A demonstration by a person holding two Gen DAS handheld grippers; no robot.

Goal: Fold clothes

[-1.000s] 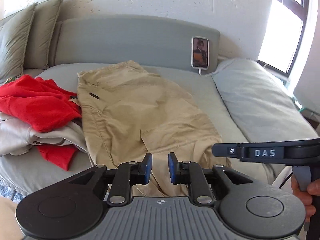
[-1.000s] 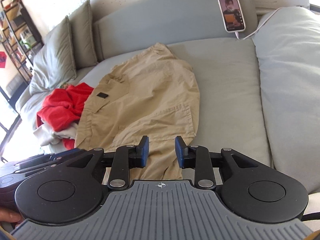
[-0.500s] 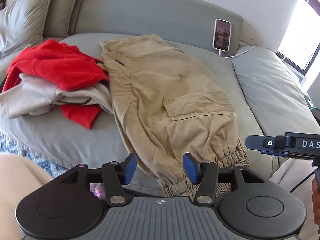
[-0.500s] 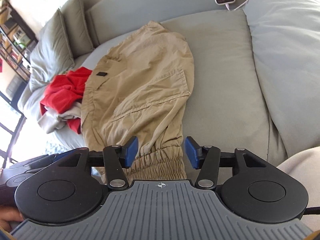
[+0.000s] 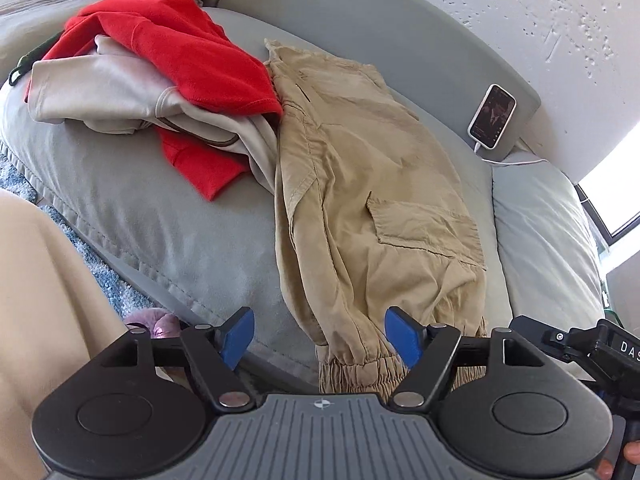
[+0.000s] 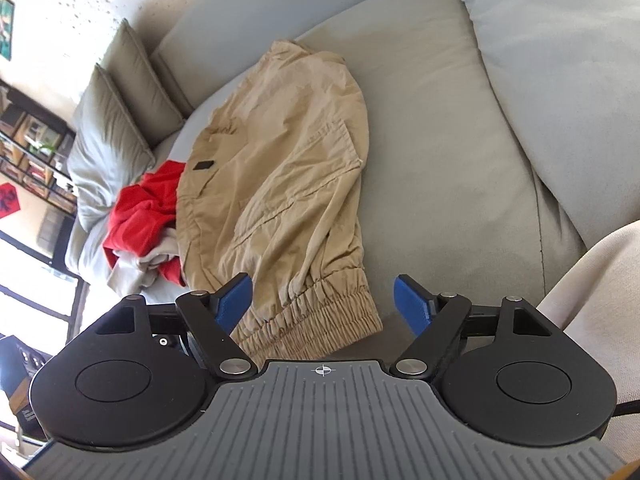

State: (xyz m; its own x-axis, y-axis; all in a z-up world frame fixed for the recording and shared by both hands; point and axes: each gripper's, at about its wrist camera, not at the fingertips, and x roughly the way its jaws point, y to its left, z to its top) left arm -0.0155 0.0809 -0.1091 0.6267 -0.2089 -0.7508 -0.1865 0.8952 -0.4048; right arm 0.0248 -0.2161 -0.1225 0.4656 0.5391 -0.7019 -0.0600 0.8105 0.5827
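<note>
Both the left gripper (image 5: 319,336) and right gripper (image 6: 322,303) are hovering spread wide over the elastic cuffs of the khaki trousers (image 5: 376,200) lying lengthwise on the sofa (image 6: 440,140), apparently lining up a cuff pinch.

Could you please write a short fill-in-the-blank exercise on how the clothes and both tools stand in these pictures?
1. The jaws of the left tool and the right tool are both ____.
2. The khaki trousers lie flat on the ____ sofa.
3. The elastic cuffs of the trousers are at the end ____ to the tools.
4. The red garment lies on top of a ____ garment.

Missing words: open; grey; nearest; beige
</note>
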